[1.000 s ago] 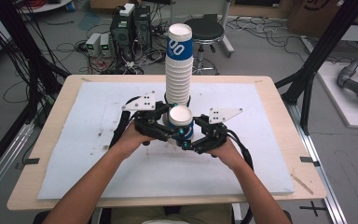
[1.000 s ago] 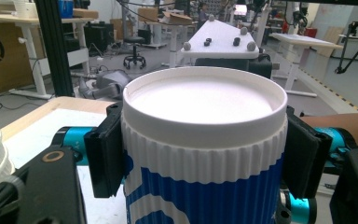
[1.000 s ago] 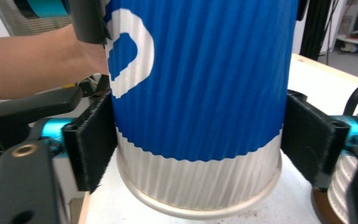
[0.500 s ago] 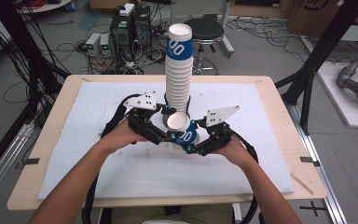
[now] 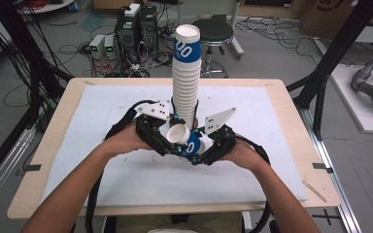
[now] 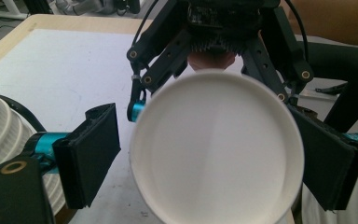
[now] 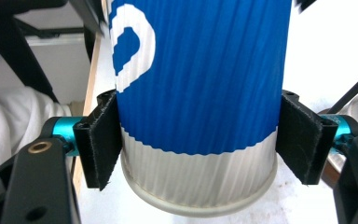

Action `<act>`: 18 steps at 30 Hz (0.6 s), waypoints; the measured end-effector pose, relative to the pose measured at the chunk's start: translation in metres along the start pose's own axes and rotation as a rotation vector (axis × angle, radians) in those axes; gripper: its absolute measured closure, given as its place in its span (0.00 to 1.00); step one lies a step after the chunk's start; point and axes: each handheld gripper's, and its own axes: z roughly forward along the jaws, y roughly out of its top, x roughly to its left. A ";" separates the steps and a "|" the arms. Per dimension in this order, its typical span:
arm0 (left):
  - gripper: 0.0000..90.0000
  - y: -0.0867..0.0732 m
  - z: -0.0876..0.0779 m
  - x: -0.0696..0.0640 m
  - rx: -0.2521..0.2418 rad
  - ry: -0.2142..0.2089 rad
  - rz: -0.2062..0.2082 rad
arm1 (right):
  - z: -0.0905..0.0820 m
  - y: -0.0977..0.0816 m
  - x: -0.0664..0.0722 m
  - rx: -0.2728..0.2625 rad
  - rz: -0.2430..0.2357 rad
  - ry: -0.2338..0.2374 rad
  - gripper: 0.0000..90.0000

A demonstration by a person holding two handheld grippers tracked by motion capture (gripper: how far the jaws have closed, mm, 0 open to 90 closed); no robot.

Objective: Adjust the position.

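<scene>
— Fingers first: who holds the cup [image 5: 186, 140]?
— Right gripper [image 5: 200, 151] pinches its blue wall near the base. Left gripper [image 5: 171, 143] stands wide, mouth facing it.
— Axis?
— Tilted, mouth toward 10 o'clock, in front of the stack [image 5: 186, 77].
— Hidden?
— Table contact and the stack's foot.

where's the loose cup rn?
High view: the cup is tilted between the two grippers at table centre, just in front of the tall cup stack. The right gripper clamps its blue wall; its open mouth faces the left gripper.
</scene>
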 end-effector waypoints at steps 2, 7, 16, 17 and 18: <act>0.16 0.003 -0.001 0.000 0.018 -0.002 0.009 | 0.001 0.001 0.000 0.018 -0.005 0.002 0.27; 0.17 0.002 0.006 -0.001 0.083 -0.019 0.015 | 0.003 0.005 0.001 0.047 -0.020 0.006 0.26; 0.27 -0.003 0.008 0.000 0.083 -0.076 0.027 | 0.004 0.013 0.002 0.120 -0.049 0.015 0.26; 0.29 -0.003 0.008 -0.001 0.079 -0.082 0.027 | 0.005 0.014 0.001 0.124 -0.052 0.017 0.26; 0.30 -0.003 0.007 0.000 0.082 -0.085 0.031 | 0.005 0.015 0.002 0.132 -0.052 0.020 0.26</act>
